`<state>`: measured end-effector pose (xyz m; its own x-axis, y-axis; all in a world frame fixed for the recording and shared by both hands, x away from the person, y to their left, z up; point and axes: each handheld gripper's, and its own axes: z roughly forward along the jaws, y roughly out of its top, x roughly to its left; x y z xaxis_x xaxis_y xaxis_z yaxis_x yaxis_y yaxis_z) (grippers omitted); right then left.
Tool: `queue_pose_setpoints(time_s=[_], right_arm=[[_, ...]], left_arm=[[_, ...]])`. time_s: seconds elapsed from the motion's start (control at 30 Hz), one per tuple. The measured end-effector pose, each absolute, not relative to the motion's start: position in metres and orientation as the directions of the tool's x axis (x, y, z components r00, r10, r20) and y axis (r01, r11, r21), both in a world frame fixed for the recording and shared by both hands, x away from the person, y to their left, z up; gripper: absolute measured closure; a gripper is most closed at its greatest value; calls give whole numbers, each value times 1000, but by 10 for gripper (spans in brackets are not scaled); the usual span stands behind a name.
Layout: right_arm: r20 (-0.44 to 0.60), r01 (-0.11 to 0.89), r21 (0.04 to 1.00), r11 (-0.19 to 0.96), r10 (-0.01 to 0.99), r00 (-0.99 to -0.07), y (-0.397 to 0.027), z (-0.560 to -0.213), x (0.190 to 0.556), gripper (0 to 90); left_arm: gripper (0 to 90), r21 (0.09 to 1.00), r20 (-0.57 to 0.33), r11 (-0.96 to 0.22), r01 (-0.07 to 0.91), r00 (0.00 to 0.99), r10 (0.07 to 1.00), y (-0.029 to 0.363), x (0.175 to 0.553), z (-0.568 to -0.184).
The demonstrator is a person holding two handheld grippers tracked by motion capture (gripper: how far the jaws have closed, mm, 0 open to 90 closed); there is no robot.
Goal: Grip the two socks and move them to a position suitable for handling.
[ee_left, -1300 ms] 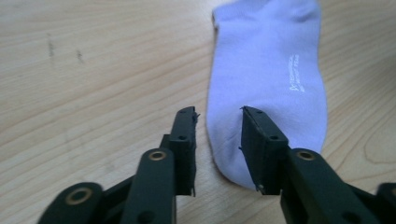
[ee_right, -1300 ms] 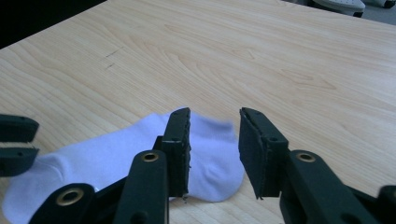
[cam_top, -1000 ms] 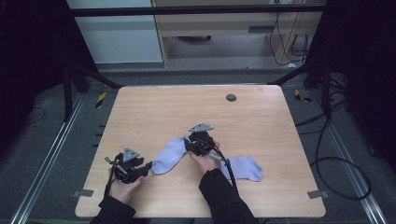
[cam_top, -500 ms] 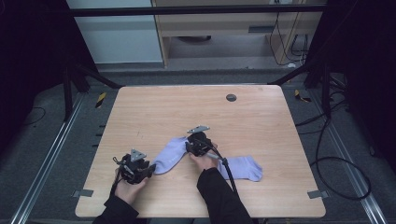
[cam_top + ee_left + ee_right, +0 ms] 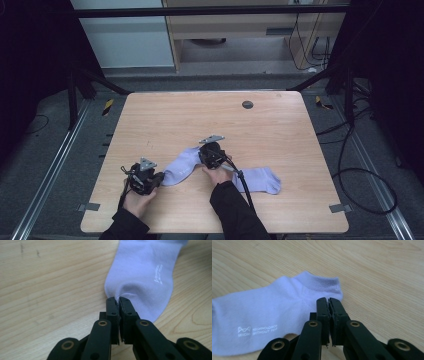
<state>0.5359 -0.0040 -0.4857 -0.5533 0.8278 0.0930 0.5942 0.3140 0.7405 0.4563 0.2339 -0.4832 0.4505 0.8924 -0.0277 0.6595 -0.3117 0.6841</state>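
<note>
Near sock (image 5: 182,166) lies with its long axis from 7 to 1 o'clock, left gripper (image 5: 159,179) having just closed, pinching its toe end at 7, right gripper (image 5: 204,156) having just closed, apparently nipping its heel edge near the cuff at 1; second sock (image 5: 257,179) lies at 4 o'clock.

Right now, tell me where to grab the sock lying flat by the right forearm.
Take the flat sock by its rounded right end, coming in low from the right edge of the table. It lies limp and flat, so pinch the rim of that end. Its left end is crossed by the cable of the right tool.
</note>
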Motion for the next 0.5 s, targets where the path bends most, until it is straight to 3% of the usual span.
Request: queue_pose_setpoints(time_s=[0.23, 0.5], right_arm=[[120, 556, 776, 297, 796, -593, -9, -467, 509, 869], [143, 568, 765, 303, 781, -608, 1, -478, 482, 852]], left_arm=[[867, 712, -2, -284, 642, 407, 913, 253, 462, -470], [864, 690, 35, -306, 655, 393, 919, 261, 468, -472]])
